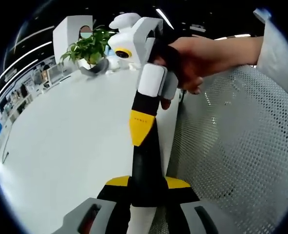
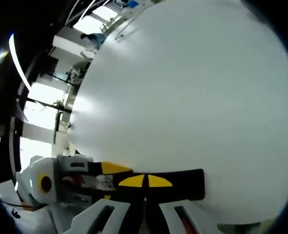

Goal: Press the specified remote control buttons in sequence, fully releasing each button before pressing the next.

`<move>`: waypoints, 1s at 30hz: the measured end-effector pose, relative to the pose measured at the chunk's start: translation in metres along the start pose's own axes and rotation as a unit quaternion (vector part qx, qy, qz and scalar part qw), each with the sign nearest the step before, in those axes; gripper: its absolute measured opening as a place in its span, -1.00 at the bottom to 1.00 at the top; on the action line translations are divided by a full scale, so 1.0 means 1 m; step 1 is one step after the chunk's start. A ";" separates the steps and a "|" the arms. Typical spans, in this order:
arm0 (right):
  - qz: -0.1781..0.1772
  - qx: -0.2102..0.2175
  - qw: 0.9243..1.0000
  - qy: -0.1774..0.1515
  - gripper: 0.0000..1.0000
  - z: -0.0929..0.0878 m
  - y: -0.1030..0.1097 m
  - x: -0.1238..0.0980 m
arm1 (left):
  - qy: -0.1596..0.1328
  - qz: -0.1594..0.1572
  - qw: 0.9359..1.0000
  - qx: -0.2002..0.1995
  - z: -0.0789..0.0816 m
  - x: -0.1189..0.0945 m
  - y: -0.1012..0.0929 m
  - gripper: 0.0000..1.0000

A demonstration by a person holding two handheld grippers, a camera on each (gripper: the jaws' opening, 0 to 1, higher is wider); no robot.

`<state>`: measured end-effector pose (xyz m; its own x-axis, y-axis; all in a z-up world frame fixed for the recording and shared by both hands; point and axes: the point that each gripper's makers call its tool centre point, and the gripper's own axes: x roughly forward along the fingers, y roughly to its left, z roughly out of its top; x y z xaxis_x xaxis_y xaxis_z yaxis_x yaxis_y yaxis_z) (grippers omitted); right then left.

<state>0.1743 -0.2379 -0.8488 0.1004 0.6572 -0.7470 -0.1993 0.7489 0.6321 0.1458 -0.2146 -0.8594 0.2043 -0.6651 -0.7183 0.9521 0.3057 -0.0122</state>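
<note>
The left gripper view shows the left gripper [image 1: 144,187] closed on a black remote [image 1: 144,170] at 6 o'clock. A hand [image 1: 202,56] at 1 o'clock holds the right gripper [image 1: 140,127]. A mesh chair [image 1: 241,146] sits at 3 o'clock and a plant [image 1: 90,46] at 11. The right gripper view shows the right gripper [image 2: 145,181] shut, tips on the remote [image 2: 182,184], with the open white bench [image 2: 182,87] beyond.

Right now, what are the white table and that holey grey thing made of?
Table: probably laminate or painted board. It looks smooth and plain white, with a soft glare and no grain.
Mesh: likely plastic or fabric netting, perhaps a chair back. It is pale grey with even rows of tiny holes. I cannot tell which of the two it is.
</note>
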 end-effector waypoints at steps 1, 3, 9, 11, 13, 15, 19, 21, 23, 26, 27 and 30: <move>-0.002 -0.003 1.000 -0.001 -1.00 0.000 0.000 0.000 | -0.001 -0.001 1.000 -0.002 0.000 -0.001 0.000 -0.50; -0.006 -0.008 1.000 -0.003 -1.00 0.000 0.000 0.000 | -0.002 -0.001 1.000 -0.002 0.000 0.000 0.000 -0.50; -0.003 0.003 1.000 -0.012 -1.00 0.001 -0.002 0.002 | -0.005 -0.002 1.000 -0.006 0.001 0.000 0.000 -0.50; 0.002 0.014 1.000 -0.014 -1.00 0.002 -0.003 0.002 | -0.005 -0.001 1.000 -0.005 0.001 0.000 0.000 -0.50; 0.003 0.016 1.000 -0.015 -1.00 0.002 -0.002 0.002 | -0.004 0.000 1.000 -0.002 0.000 0.000 0.000 -0.50; 0.000 0.014 1.000 -0.015 -1.00 0.003 -0.002 0.003 | -0.004 0.000 1.000 -0.001 0.001 0.000 0.000 -0.50; -0.003 0.005 1.000 -0.016 -1.00 0.003 -0.002 0.004 | -0.005 0.001 1.000 -0.001 0.001 0.000 0.001 -0.50; 0.002 0.013 1.000 -0.017 -1.00 0.004 -0.003 0.003 | -0.005 0.001 1.000 -0.002 0.000 0.001 0.001 -0.50; 0.005 0.012 1.000 -0.013 -1.00 0.004 -0.001 0.003 | -0.005 0.001 1.000 -0.001 0.001 0.000 0.000 -0.50; 0.010 0.018 1.000 -0.011 -1.00 0.003 -0.002 0.002 | -0.005 0.001 1.000 -0.001 0.001 0.000 0.000 -0.50; 0.011 0.021 1.000 -0.006 -1.00 0.002 -0.002 0.001 | -0.005 0.001 1.000 0.000 0.001 0.000 0.001 -0.50; 0.009 0.026 1.000 -0.005 -1.00 0.001 -0.003 -0.002 | -0.005 0.001 1.000 -0.001 0.001 0.000 0.001 -0.50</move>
<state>0.1758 -0.2416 -0.8488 0.1079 0.6711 -0.7335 -0.1493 0.7403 0.6554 0.1466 -0.2150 -0.8592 0.2086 -0.6706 -0.7118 0.9513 0.3080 -0.0114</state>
